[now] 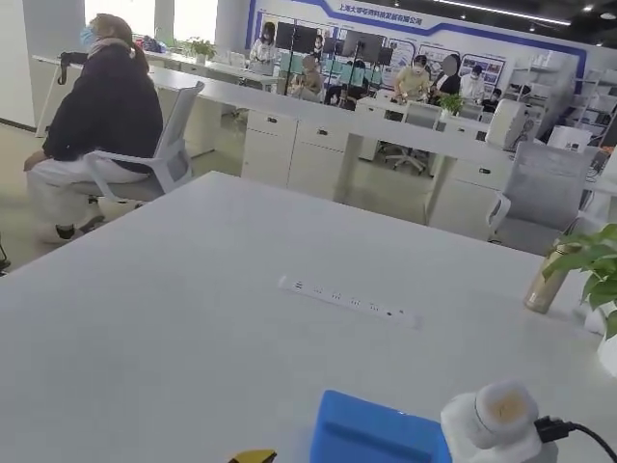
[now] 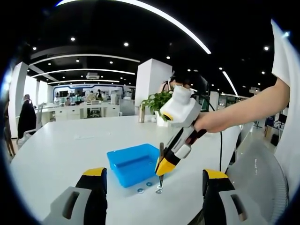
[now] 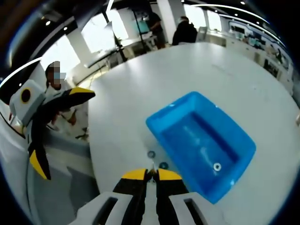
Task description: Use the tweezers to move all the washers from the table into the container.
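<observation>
The right tongs [image 3: 152, 174], clamped on the tip-down tweezers [image 2: 161, 157], have the loose washers [image 3: 151, 154] on the worktop [image 3: 122, 122] just ahead at twelve o'clock and the container [image 3: 171, 108] at two, while the left tongs [image 2: 154, 174] hang apart, farther off.

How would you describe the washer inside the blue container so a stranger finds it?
Find the white table, then the blue container on it. A small ring-shaped washer lies on the container's floor, near one end. It alone is inside; the other washers lie on the table outside its wall.
</observation>
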